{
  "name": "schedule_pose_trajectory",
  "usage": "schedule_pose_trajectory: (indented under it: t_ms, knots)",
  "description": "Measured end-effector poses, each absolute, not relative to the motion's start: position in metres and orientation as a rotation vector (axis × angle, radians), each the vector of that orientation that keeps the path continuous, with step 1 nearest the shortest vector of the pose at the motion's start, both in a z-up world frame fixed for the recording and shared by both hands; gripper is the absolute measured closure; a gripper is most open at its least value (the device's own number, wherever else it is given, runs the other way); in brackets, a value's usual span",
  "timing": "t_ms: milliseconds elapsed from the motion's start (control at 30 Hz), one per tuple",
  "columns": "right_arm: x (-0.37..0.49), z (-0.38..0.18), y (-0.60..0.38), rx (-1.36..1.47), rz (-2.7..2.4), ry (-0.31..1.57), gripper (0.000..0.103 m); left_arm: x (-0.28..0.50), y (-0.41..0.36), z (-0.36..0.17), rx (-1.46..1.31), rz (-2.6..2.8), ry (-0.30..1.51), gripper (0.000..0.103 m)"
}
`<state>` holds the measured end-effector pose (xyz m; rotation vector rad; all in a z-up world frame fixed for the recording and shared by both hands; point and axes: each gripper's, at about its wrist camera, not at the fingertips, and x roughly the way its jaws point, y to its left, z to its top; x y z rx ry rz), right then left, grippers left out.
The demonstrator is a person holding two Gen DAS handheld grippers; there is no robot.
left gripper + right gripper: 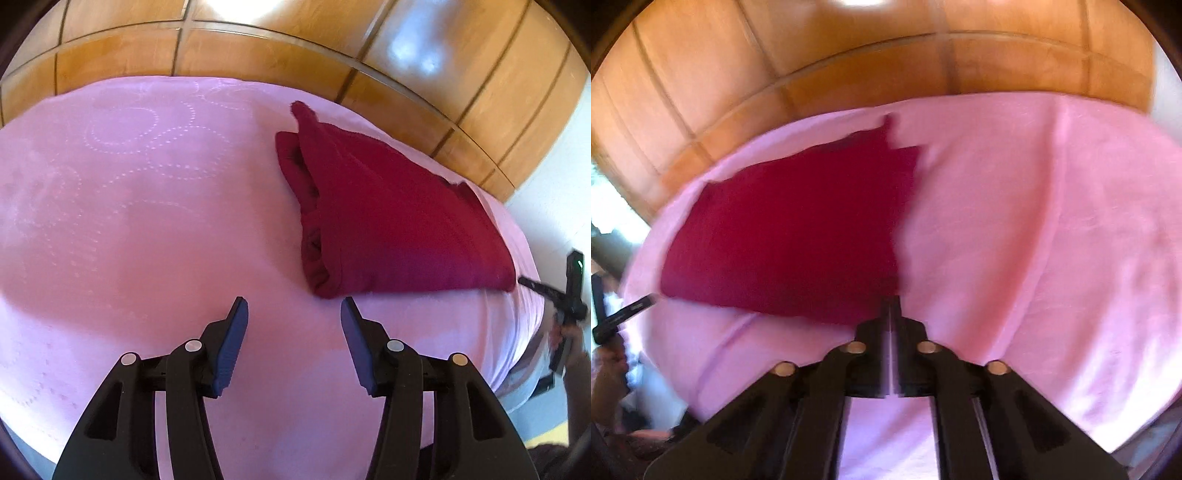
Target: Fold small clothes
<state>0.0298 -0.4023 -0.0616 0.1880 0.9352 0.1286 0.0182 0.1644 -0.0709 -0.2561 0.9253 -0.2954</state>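
Black fingers with blue-grey pads fill the bottom of the left wrist view, where the left gripper (293, 306) stands with its jaws apart and nothing between them, hovering over bare pink cloth. Just beyond its right fingertip, toward one o'clock, lies the folded red garment (388, 229), a thick wedge whose layered edges show along its left side and whose near corner sits close to that fingertip without touching it. It rests on the pink bedspread (147, 206), which carries a faint dotted pattern of circles toward ten o'clock. Behind the bed, from nine round to two o'clock, runs a glossy wooden panelled wall (258, 55). In the right wrist view the right gripper (894, 301) has its jaws pressed fully together, the tips meeting at the garment's near right corner; the picture is too blurred to tell whether any cloth is pinched between them. From there the red garment spreads toward ten o'clock across the bedspread. At the eight o'clock edge of that view a hand (607, 360) holds the other tool.
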Motion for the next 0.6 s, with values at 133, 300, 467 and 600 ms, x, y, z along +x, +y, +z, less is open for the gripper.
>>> schedule_pose_trajectory:
  t_ms: [133,300,467,600]
  knots:
    - [0.030,-0.077,-0.415,0.298,0.097,0.948,0.103,0.014,0.155,-0.072,-0.232,-0.358,0.927,0.052]
    - [0.016,-0.071,-0.420,0.392,0.125,0.895,0.050,0.015,0.145,-0.076,-0.172,-0.383,0.925,0.051]
    - [0.014,-0.063,-0.406,0.371,0.178,0.889,0.046,0.025,0.133,-0.077,-0.141,-0.402,0.904,0.051]
    - [0.027,-0.067,-0.390,0.364,0.221,0.901,0.043,0.037,0.127,-0.074,-0.131,-0.410,0.864,0.051]
